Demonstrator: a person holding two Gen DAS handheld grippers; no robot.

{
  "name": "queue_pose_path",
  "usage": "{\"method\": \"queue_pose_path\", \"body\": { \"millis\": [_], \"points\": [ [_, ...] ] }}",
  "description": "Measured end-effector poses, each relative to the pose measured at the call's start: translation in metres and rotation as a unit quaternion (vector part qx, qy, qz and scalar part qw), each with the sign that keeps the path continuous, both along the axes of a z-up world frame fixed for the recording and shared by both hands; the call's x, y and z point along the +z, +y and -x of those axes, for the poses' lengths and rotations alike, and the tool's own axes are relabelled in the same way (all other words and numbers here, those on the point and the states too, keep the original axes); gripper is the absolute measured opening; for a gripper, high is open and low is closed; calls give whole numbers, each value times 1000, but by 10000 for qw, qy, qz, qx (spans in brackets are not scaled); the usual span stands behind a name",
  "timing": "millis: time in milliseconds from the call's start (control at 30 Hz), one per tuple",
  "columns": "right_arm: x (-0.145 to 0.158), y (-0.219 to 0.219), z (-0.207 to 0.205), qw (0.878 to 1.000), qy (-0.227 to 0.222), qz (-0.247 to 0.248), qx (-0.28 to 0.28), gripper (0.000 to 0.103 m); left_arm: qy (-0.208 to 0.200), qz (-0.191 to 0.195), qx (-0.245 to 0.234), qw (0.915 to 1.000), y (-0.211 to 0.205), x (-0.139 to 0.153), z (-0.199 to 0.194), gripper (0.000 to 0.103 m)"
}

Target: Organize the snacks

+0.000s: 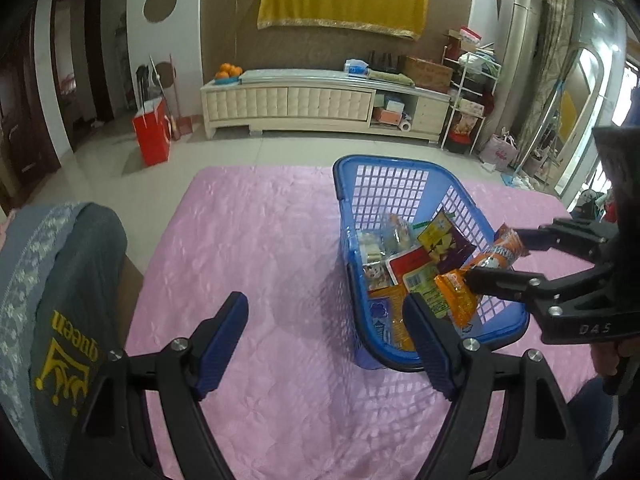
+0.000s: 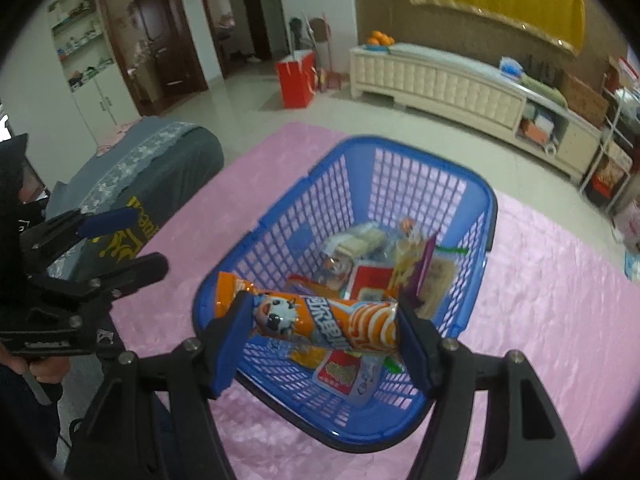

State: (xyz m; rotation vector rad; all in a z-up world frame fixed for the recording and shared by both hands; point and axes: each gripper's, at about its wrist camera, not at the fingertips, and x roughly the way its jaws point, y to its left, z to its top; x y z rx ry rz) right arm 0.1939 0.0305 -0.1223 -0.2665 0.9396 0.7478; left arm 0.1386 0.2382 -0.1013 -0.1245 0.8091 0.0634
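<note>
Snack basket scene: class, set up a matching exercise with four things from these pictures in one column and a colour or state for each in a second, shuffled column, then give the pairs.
Things:
1. basket
2. orange snack pack
3. left tool
4. table cover

States:
A. pink, spread under the basket
B. open, holding nothing
C. blue, with snacks inside
D. gripped by the right tool above the basket

Pairs: 1-C, 2-D, 3-B, 4-A
</note>
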Motion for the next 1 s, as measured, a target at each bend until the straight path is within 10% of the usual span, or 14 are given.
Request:
{"method": "queue_pose_path", "body": {
  "millis": [633, 1000],
  "points": [
    [-19, -1, 2, 9987, 369, 321, -170, 85, -95, 125, 3, 9999, -1, 1, 2, 78],
    [21, -30, 27, 9990, -228, 112, -369, 85, -342, -117, -126, 9993, -27, 24, 15, 78]
  ]
}}
